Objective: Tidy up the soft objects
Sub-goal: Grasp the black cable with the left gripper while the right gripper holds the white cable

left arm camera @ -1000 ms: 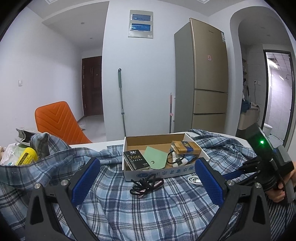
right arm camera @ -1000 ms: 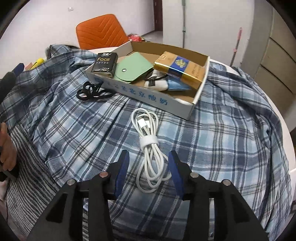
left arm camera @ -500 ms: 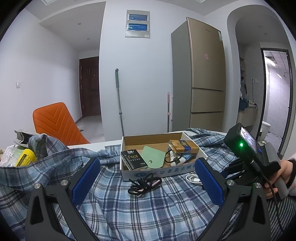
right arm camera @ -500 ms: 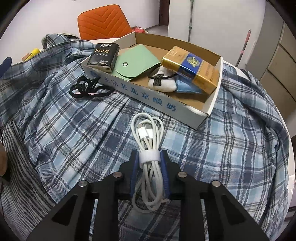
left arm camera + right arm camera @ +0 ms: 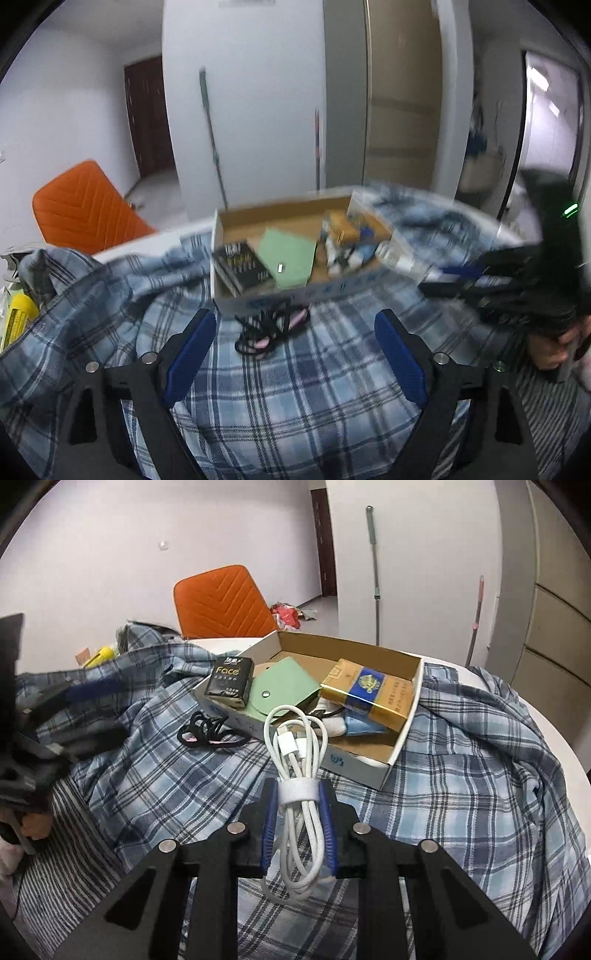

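lifting the white cable (image 5: 300, 771) clenched in the right gripper (image 5: 298, 814), next into the box (image 5: 402, 746), left gripper (image 5: 291, 354) closing, likely on the black cord (image 5: 271, 325).

Orange padded chair (image 5: 221, 602) with chevron stitching, standing beyond the far edge of the white round table (image 5: 546, 716). Yellow bottle (image 5: 16, 317) lying at the table's left edge, label unreadable. Long-handled mop (image 5: 373, 572), grey-green shaft, leaning upright against the white wall. Second, thinner pole (image 5: 476, 616) with a pink upper end, leaning near the beige refrigerator (image 5: 402, 92). Dark brown door (image 5: 147, 118), closed, down the hallway. Red and white litter (image 5: 286, 614) on the floor behind the chair. White switch plate (image 5: 163, 545) on the left wall. Lit doorway (image 5: 550, 122) at far right.
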